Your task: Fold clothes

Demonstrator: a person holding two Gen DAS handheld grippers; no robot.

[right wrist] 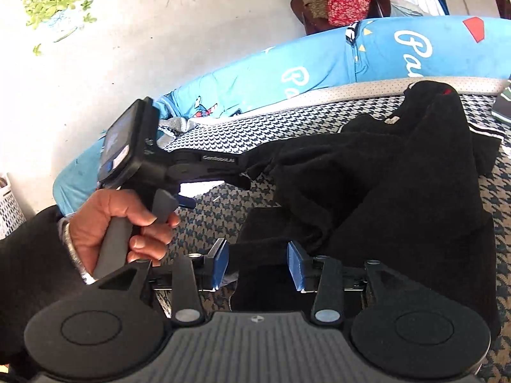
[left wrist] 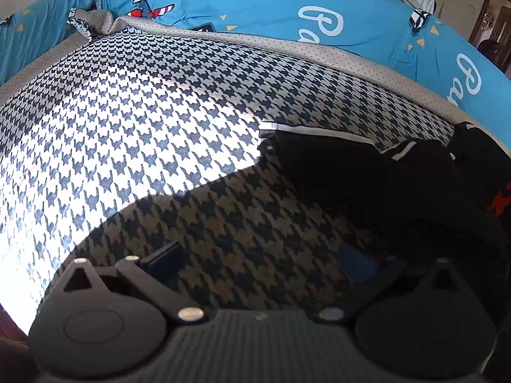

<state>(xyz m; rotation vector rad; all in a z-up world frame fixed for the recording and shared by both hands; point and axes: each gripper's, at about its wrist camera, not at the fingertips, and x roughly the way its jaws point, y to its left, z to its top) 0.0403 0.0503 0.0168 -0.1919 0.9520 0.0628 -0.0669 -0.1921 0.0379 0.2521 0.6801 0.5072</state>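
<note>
Left gripper fingertips lost in shadow; cannot tell its state. Right gripper released, blue pads apart, black cloth between them, untouched. Black garment lies crumpled on houndstooth bedcover, white-striped edge showing, right edge cut off.

houndstooth black-and-white bedcover under tongs | blue printed sheet with white lettering beyond | red floral cloth pile far behind
</note>
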